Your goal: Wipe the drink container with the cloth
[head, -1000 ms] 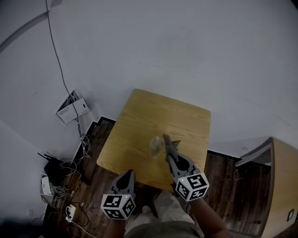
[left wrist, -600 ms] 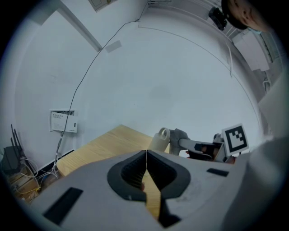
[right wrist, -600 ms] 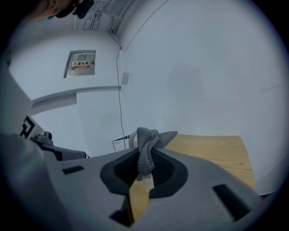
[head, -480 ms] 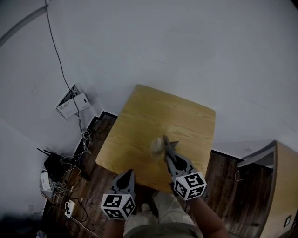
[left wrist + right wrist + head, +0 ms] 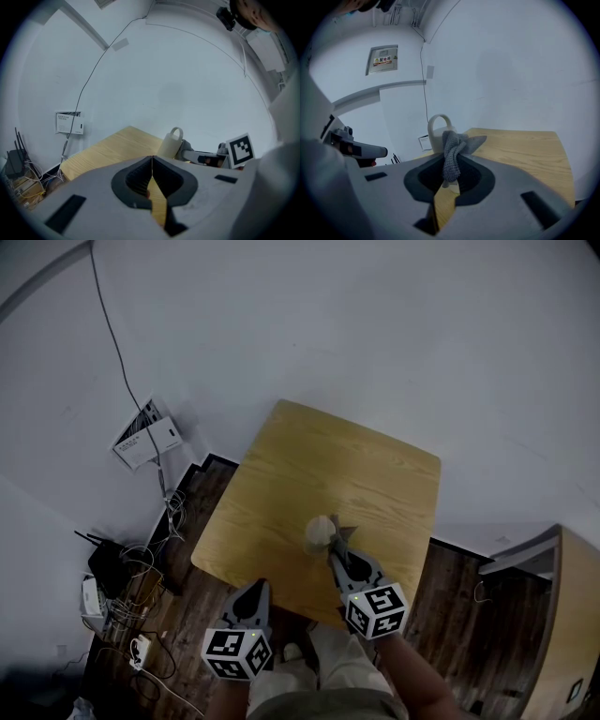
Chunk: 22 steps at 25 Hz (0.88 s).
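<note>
A cream drink container [image 5: 317,532] with a loop handle stands upright near the front of the wooden table [image 5: 375,474]. My right gripper [image 5: 335,552] is shut on a grey knitted cloth [image 5: 344,533], which hangs right beside the container. In the right gripper view the cloth [image 5: 453,157] bunches between the jaws just in front of the container [image 5: 437,132]; whether they touch I cannot tell. My left gripper [image 5: 259,587] is shut and holds nothing, off the table's front edge. From its own view the container [image 5: 169,143] sits ahead and to the right.
Dark wood floor surrounds the table. A white wall box [image 5: 147,437], a router [image 5: 105,568] and tangled cables [image 5: 141,615] lie to the left. A wooden cabinet [image 5: 572,615] stands at the right. White walls close off the far side.
My right gripper has sunk a little with the cloth, staying beside the container. The left gripper has barely shifted.
</note>
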Available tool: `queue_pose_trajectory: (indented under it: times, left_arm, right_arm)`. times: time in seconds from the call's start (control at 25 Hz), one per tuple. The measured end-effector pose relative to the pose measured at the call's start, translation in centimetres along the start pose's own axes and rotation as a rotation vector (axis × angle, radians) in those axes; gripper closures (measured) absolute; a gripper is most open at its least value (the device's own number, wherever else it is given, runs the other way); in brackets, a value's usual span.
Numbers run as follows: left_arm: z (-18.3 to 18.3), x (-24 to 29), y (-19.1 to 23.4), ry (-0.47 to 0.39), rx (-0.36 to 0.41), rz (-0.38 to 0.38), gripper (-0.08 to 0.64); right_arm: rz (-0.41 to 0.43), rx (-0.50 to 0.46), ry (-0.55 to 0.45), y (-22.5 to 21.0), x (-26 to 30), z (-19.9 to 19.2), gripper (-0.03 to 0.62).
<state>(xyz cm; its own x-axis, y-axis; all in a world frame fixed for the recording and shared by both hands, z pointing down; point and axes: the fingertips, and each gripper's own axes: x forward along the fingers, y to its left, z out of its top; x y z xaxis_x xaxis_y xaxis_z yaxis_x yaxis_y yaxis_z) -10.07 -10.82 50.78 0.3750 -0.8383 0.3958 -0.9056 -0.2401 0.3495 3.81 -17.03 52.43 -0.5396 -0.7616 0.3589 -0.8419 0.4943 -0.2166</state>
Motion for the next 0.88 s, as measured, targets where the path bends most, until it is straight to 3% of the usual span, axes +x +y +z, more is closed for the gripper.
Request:
queue_pose_trajectory:
  times: [0.88]
  left_arm:
    - [-1.5,1.1,0.0,0.037,-0.02,0.019,0.557]
  right_arm:
    - [0.012,-0.046,0.215,-0.8,3.0,-7.6,0.565]
